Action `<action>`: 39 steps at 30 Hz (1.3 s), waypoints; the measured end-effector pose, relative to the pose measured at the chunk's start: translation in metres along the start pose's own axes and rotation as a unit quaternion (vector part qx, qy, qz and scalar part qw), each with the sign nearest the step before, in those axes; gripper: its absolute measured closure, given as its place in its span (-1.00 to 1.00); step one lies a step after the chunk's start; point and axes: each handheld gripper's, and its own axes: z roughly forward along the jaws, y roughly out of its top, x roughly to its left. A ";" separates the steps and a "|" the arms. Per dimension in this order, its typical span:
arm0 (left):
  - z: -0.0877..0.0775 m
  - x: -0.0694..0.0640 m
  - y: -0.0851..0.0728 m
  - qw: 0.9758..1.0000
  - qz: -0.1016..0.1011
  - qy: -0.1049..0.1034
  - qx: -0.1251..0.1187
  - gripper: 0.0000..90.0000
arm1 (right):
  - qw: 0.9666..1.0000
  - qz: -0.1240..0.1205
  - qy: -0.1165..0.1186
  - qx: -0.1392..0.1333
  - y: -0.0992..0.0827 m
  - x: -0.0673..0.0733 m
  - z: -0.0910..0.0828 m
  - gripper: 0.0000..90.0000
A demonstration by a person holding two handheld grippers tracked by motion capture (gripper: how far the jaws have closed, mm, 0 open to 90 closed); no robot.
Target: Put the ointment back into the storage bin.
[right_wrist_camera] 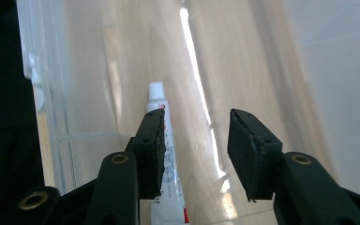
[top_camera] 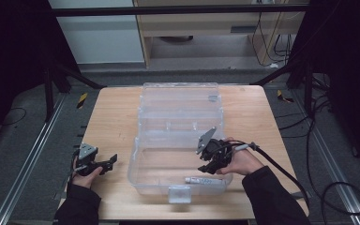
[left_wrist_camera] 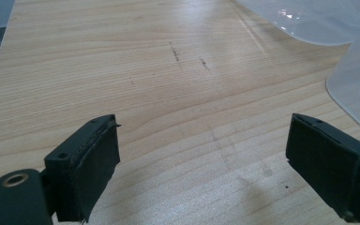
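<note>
A clear plastic box (top_camera: 180, 136) with its lid laid back stands in the middle of the wooden table (top_camera: 117, 117). A small white tube (top_camera: 201, 180) lies on the box floor by the front wall. My right gripper (top_camera: 205, 168) hangs just above it inside the box. In the right gripper view the tube (right_wrist_camera: 161, 112) lies below the left jaw, and my right gripper (right_wrist_camera: 197, 150) has its jaws apart with nothing pressed between them. My left gripper (top_camera: 110, 161) rests on the table left of the box, and my left gripper (left_wrist_camera: 201, 164) is wide open over bare wood.
The box's front latch (top_camera: 179, 193) sits near the table's front edge. A curved clear edge of the box (left_wrist_camera: 356, 84) shows at the right of the left gripper view. Dark frame legs and cables (top_camera: 309, 154) surround the table.
</note>
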 end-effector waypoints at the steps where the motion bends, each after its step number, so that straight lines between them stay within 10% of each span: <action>1: 0.000 0.000 0.000 1.000 0.000 0.000 0.000 -0.79 | 1.000 0.010 -0.006 -0.012 -0.001 0.000 -0.003 0.19; 4: 0.000 0.000 0.000 1.000 0.000 0.001 0.000 -0.79 | 0.999 0.026 -0.018 -0.041 -0.005 -0.002 -0.010 0.12; 12: 0.000 0.000 0.000 1.000 0.000 0.002 0.000 -0.79 | 0.980 0.100 -0.080 -0.149 -0.032 0.000 -0.034 -0.30; 28: 0.000 0.000 0.000 1.000 0.000 0.004 0.000 -0.79 | 0.920 0.235 -0.171 -0.263 -0.099 -0.003 -0.054 -0.56; 31: 0.000 0.000 0.000 1.000 0.001 0.004 0.000 -0.79 | 0.912 0.255 -0.192 -0.259 -0.108 -0.006 -0.056 -0.57; 35: 0.000 0.000 0.000 1.000 0.003 0.004 0.000 -0.79 | 0.890 0.292 -0.220 -0.272 -0.122 -0.013 -0.053 -0.59; 39: -0.001 0.000 0.000 1.000 0.002 0.004 0.001 -0.79 | 0.881 0.322 -0.234 -0.257 -0.136 -0.020 -0.044 -0.60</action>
